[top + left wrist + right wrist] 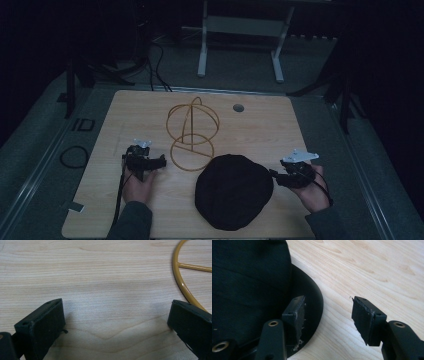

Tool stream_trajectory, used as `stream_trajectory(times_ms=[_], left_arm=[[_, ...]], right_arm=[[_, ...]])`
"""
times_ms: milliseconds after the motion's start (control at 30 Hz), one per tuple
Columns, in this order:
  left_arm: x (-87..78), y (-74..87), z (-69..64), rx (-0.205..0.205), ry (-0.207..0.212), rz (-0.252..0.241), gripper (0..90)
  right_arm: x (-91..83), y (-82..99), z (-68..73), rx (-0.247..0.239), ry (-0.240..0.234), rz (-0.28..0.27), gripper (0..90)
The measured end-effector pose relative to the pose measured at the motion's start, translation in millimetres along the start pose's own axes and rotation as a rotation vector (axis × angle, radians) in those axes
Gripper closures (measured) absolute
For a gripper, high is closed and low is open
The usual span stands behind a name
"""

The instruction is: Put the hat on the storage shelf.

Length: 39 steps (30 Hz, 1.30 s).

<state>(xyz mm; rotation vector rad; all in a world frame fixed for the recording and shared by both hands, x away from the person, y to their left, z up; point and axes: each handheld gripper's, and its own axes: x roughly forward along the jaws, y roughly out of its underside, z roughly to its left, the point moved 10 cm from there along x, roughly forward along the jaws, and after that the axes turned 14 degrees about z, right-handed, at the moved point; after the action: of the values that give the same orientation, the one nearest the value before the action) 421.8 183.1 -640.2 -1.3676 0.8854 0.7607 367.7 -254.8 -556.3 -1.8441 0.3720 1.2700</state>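
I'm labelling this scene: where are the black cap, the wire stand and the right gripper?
black cap (234,192), high view, middle of its crown.
wire stand (192,154), high view, base ring's cross bar.
right gripper (327,315), right gripper view, gap midway between its open jaws.

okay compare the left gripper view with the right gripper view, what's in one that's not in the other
Left gripper view: part of the yellow wire stand's base ring with one crossbar, curving in at the upper right, next to the left gripper. Its jaws stand wide apart over bare wood.

Right gripper view: the black cap, with its brim edge running under one jaw of the right gripper. Those jaws are open too, one over the brim, the other over bare wood.

Both: the light wooden table and a pair of open black jaws holding nothing.
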Motion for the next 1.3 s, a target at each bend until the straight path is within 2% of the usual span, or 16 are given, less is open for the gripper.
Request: stream_trajectory(times_ms=[467, 733, 867, 1067, 1300], left_arm=[[0.1, -0.1, -0.2, 0.0, 0.0, 0.0, 0.7], [0.1, -0.1, -0.2, 0.0, 0.0, 0.0, 0.7], [0.1, -0.1, -0.2, 0.0, 0.0, 0.0, 0.7], [0.0, -0.1, -0.2, 0.0, 0.0, 0.0, 0.7], [0.0, -0.1, -0.2, 0.0, 0.0, 0.0, 0.7]], right_arm=[[-16.7, -12.3, 16.1, -0.08, -0.035, -0.017, 36.2], [-22.5, -16.5, 25.1, -0.113, -0.053, -0.03, 29.2], [-26.8, -19.2, 31.3, -0.134, -0.077, -0.046, 22.2], [-27.7, -21.0, 38.5, -0.184, -0.076, -0.044, 14.8], [-25.4, -21.7, 51.6, -0.248, -0.101, -0.033, 12.6]])
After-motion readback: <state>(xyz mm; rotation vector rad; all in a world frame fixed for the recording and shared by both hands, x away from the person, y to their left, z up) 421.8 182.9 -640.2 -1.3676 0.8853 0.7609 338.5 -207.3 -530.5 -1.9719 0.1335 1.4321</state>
